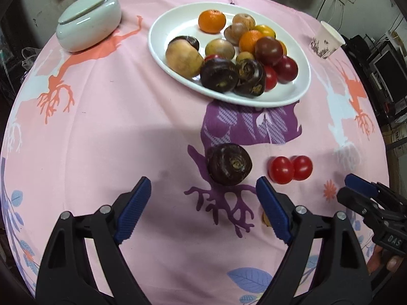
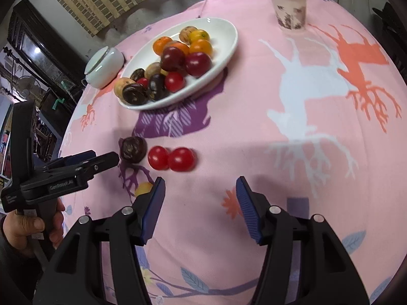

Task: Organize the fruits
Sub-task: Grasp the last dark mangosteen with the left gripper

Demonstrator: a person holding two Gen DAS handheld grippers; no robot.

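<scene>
A white oval plate (image 1: 165, 58) (image 2: 226, 48) holds several fruits: oranges, dark red tomatoes, brown and dark purple round fruits. On the pink cloth near me lie a dark purple fruit (image 1: 229, 164) (image 2: 133, 149), two red cherry tomatoes (image 1: 290, 169) (image 2: 170, 158) and a small yellow fruit (image 2: 143, 188), half hidden behind a finger. My left gripper (image 1: 203, 185) is open and empty, just short of the purple fruit. My right gripper (image 2: 201, 185) is open and empty, near the tomatoes. It also shows in the left wrist view (image 1: 356, 185).
A white lidded ceramic jar (image 1: 87, 23) (image 2: 104, 64) stands left of the plate. A paper cup (image 1: 326, 40) (image 2: 290, 5) stands at the far right. The round table's edge curves away on all sides.
</scene>
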